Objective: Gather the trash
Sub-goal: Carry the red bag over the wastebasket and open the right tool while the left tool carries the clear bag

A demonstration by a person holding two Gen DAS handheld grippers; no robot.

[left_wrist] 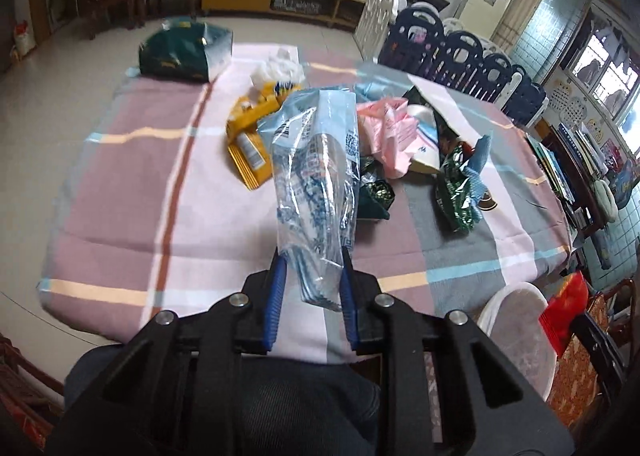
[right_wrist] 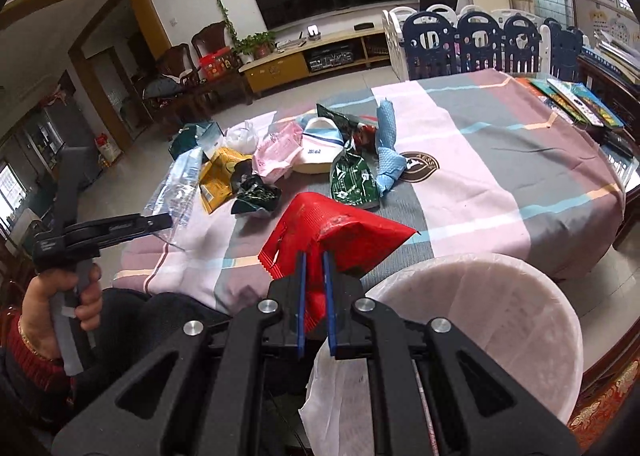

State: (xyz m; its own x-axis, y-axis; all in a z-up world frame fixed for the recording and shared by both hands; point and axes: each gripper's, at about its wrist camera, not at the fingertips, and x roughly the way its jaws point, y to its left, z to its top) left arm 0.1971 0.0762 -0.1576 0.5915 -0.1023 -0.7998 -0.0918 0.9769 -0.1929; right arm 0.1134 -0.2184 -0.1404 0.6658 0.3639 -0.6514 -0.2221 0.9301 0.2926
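My left gripper (left_wrist: 311,260) is shut on a clear plastic bag with blue print (left_wrist: 316,176) and holds it up over the table's near edge; the bag also shows in the right wrist view (right_wrist: 176,184). My right gripper (right_wrist: 314,256) is shut on a red wrapper (right_wrist: 340,232), held just left of the white bin (right_wrist: 500,320) beside the table. A pile of trash lies mid-table: yellow packet (left_wrist: 248,136), pink bag (left_wrist: 388,132), green wrappers (left_wrist: 456,192), blue cloth (right_wrist: 388,144), white cap-like item (right_wrist: 320,152).
The table has a checked cloth (left_wrist: 120,192). A dark green bag (left_wrist: 184,52) sits at its far left corner. Books (right_wrist: 576,100) lie at the far right edge. A blue and white playpen fence (right_wrist: 480,44) stands behind. The white bin (left_wrist: 520,328) stands at the table's near right.
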